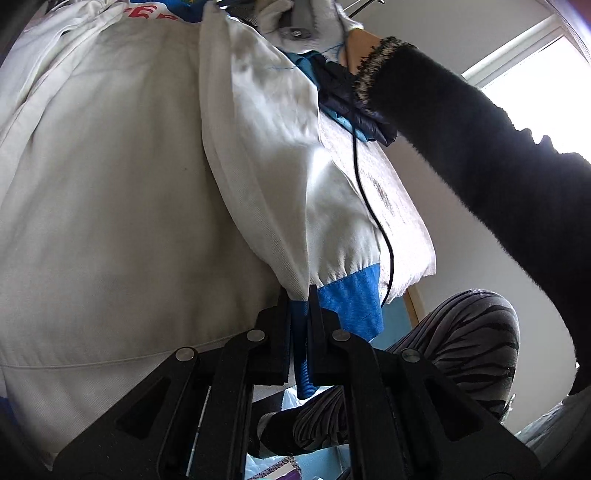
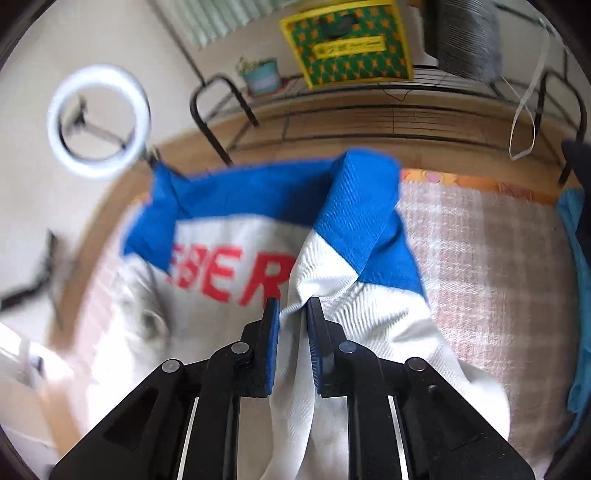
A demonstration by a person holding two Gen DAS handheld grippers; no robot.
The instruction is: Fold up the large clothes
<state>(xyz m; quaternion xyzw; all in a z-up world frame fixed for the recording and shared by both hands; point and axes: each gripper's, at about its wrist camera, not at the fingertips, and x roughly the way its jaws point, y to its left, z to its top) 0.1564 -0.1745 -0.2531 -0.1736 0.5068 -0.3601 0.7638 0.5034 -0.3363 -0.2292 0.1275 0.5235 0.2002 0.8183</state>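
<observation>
Though blurred, both tools [image 1: 298,291] [image 2: 292,304] pinch the jacket [image 2: 332,295].

Before you, a bright window [image 1: 546,62] lights plain white walls [image 1: 436,74]. A ring light [image 2: 99,116] stands near a black wire shelf [image 2: 388,107] holding a potted plant [image 2: 260,75].

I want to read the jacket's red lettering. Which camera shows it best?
The right wrist view: the red lettering sits near centre, slightly blurred. The left wrist view catches only a sliver of the letters at its top edge.
</observation>
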